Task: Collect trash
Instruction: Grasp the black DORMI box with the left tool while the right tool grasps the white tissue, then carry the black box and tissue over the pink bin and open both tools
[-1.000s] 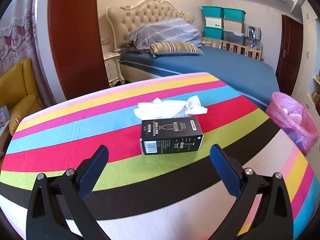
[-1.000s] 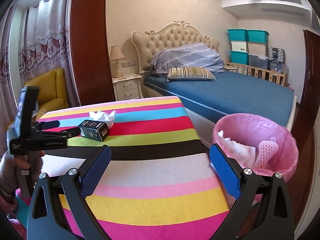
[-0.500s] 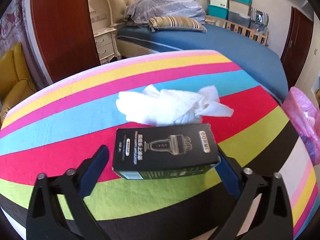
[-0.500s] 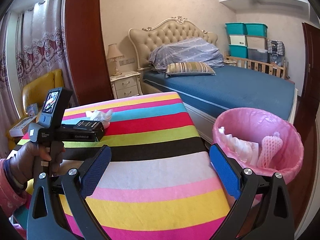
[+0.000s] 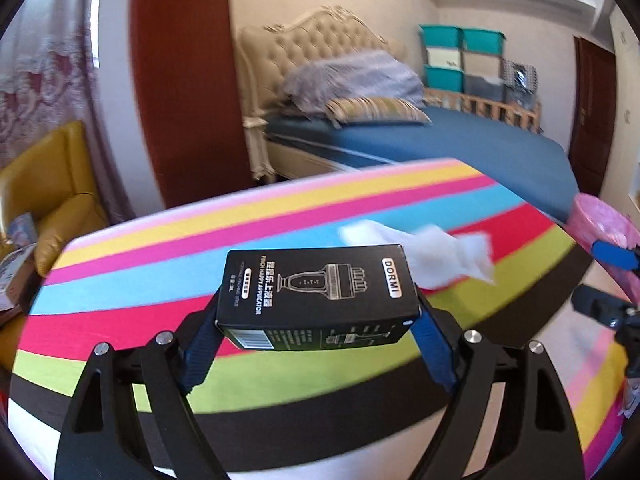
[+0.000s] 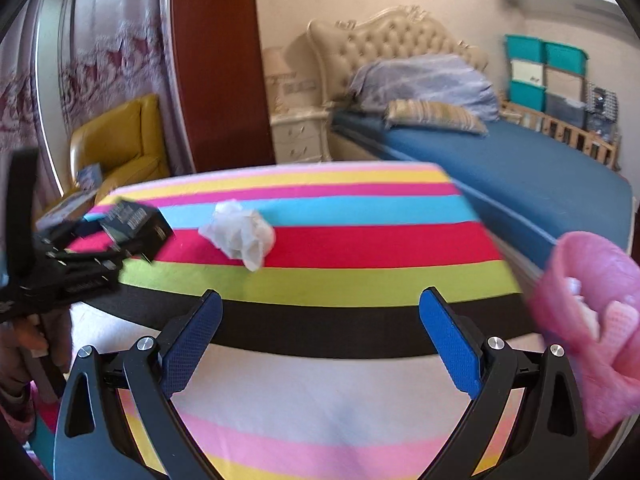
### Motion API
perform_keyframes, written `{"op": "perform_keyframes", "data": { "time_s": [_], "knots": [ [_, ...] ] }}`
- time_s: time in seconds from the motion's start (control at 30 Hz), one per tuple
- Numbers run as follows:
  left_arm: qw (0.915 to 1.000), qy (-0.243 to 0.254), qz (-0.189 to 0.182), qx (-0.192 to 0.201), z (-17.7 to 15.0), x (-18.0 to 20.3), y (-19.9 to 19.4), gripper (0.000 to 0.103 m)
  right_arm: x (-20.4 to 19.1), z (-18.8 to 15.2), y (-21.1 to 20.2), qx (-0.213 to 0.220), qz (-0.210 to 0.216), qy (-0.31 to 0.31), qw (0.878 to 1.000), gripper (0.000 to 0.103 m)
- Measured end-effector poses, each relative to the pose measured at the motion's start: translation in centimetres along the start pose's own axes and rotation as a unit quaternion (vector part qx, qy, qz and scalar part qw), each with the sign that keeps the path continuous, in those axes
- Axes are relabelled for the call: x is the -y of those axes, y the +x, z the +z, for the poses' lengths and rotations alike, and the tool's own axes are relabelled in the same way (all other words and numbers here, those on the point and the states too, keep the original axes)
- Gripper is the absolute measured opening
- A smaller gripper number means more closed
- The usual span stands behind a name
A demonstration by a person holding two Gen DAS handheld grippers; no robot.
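My left gripper (image 5: 316,336) is shut on a black DORMI box (image 5: 316,292) and holds it lifted above the striped table (image 5: 160,240). The box also shows in the right wrist view (image 6: 134,226), held at the table's left side. A crumpled white tissue (image 5: 432,256) lies on the table beyond the box; in the right wrist view the tissue (image 6: 240,234) sits on the red stripe. My right gripper (image 6: 320,336) is open and empty over the table's near part. A pink-lined trash bin (image 6: 592,312) stands at the right, with trash inside.
A blue bed (image 6: 520,168) stands behind the table, with a nightstand (image 6: 298,138) beside it. A yellow armchair (image 6: 120,140) is at the left. Teal storage boxes (image 5: 460,56) are stacked at the far wall.
My left gripper has closed on the black box and lifted it off the table. My right gripper has swung left, toward the tissue, with the bin now at its right edge.
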State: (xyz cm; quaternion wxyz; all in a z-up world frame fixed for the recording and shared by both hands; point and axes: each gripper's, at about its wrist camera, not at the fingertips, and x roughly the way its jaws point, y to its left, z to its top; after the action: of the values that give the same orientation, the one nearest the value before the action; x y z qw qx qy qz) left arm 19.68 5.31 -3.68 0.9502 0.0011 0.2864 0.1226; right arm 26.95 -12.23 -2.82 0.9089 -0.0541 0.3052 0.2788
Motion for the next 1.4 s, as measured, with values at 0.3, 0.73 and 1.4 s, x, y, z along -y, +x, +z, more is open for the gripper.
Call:
{"op": "perform_keyframes", "data": {
  "time_s": [0.3, 0.73, 1.4],
  "knots": [
    [0.999, -0.04, 0.006, 0.021, -0.3, -3.1, -0.6, 0.082, -4.6, 3.2, 6.3, -0.045, 0.018, -0.06, 0.997, 0.093],
    [0.997, -0.075, 0.012, 0.011, -0.8, -3.8, -0.8, 0.082, -6.1, 5.6, 13.0, -0.121, 0.036, -0.059, 0.99, 0.062],
    [0.9975, -0.067, 0.008, 0.02, -1.2, -4.1, -0.9, 0.083, -7.0, 2.8, 6.9, -0.055, -0.017, -0.017, 0.998, 0.046]
  ]
}}
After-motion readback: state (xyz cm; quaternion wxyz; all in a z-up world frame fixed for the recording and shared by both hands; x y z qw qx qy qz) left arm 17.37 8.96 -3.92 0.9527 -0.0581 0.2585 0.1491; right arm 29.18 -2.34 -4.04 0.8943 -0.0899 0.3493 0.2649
